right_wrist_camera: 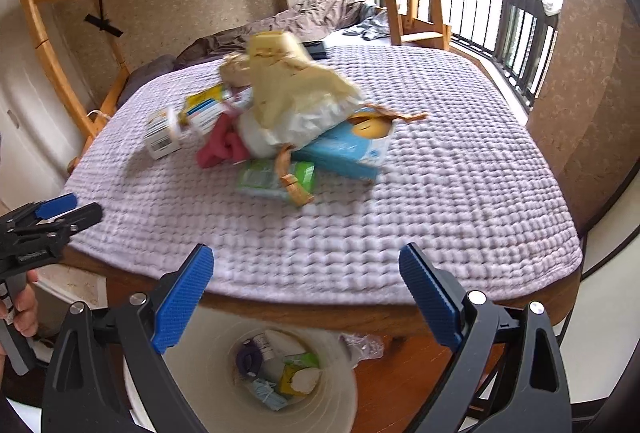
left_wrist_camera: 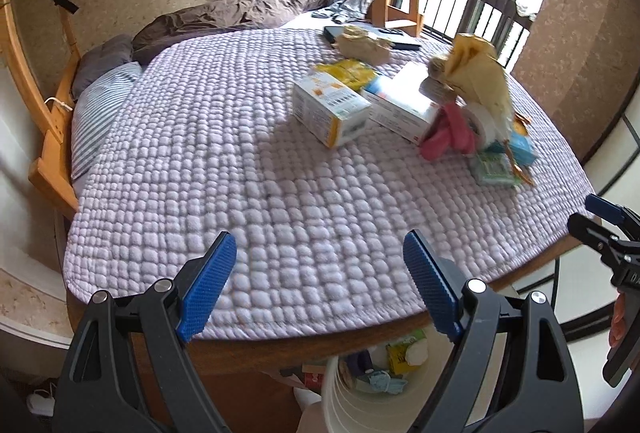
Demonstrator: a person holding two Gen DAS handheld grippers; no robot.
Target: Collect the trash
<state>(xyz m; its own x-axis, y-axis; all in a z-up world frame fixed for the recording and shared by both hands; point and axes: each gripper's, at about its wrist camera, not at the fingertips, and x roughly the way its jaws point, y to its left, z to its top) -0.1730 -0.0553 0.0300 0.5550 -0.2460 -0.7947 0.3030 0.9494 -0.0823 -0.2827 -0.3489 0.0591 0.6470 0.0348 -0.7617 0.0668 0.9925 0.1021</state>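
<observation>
left gripper (left_wrist_camera: 320, 283) wide open, nothing between its blue pads, hanging over the near edge of the bed (left_wrist_camera: 240, 153). right gripper (right_wrist_camera: 306, 291) also wide open and empty, over the same near edge, with the white bin (right_wrist_camera: 340, 385) just below on the floor; bin already holds some scraps. trash pile sits on the quilt toward the bed's right side, well apart from both grippers: yellow crumpled bag (right_wrist_camera: 288, 81) on top, pink cloth (right_wrist_camera: 220, 149), white box (left_wrist_camera: 330, 107), blue box (right_wrist_camera: 348, 149), green packet (right_wrist_camera: 272, 177). edges blurred.
</observation>
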